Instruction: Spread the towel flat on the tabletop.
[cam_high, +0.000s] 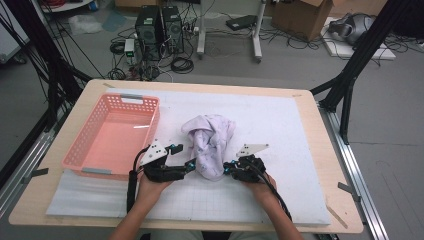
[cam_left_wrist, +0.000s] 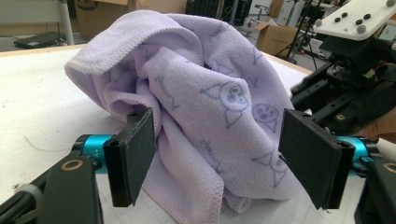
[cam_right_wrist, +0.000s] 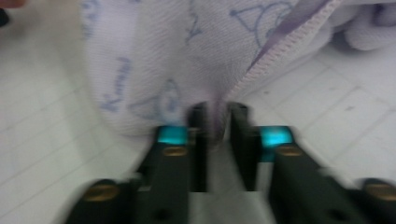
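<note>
The step in hand looks like taking hold of the crumpled towel (cam_high: 210, 145), which lies mid-bench on the white mat (cam_high: 280, 125), just right of the pink basket (cam_high: 80, 157). The right claw (cam_right_wrist: 217, 122) is pinched narrow on a towel fold near its hem. The left claw (cam_left_wrist: 219, 158) stands wide, the cloth between its jaws but not pressed. Next, the left probably needs to close on an edge. The bench (cam_high: 327, 165) is pale wood; beyond it are cables, computers (cam_high: 159, 30) and boxes (cam_high: 305, 17) on a grey floor.
</note>
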